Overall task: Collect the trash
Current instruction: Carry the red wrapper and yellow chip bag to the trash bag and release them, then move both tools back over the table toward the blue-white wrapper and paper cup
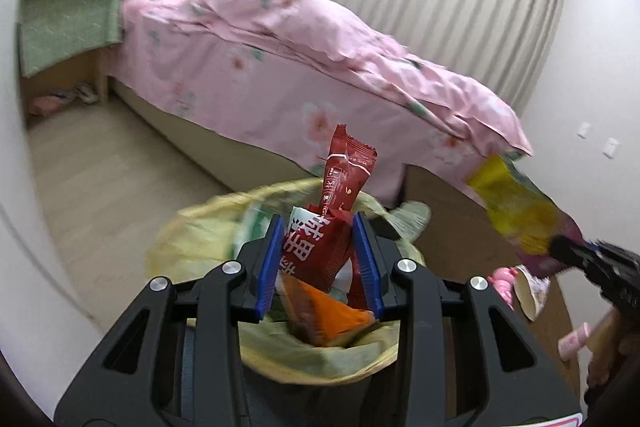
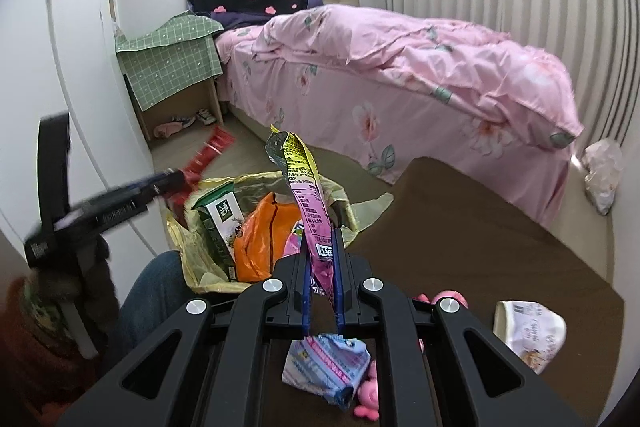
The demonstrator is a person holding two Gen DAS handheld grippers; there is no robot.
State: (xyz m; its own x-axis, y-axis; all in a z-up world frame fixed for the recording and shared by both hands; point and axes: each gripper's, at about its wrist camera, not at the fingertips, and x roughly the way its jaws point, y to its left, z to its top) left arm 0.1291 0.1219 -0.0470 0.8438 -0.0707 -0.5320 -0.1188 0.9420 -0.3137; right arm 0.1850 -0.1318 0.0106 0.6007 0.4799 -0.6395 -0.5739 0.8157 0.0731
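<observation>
My left gripper [image 1: 319, 239] is clenched on a red snack wrapper [image 1: 334, 211], its blue pads pressing both sides. I hold it right over the open mouth of the yellow trash bag [image 1: 192, 239], so a release should drop it inside. The bag, on the floor beside a brown table [image 2: 480, 227], already holds an orange wrapper [image 2: 260, 239] and a green carton [image 2: 222, 223].

My right gripper [image 2: 322, 259] is squeezed nearly flat on a thin yellow and purple snack bag [image 2: 308, 195], which stands upright above the table edge near the yellow trash bag, probably next to go in.

On the table still lie a crumpled blue and pink wrapper [image 2: 324, 367], a white paper cup [image 2: 528, 331] on its side, and pink plastic pieces [image 2: 368, 395]. A pink floral bed [image 2: 400, 75] fills the background.
</observation>
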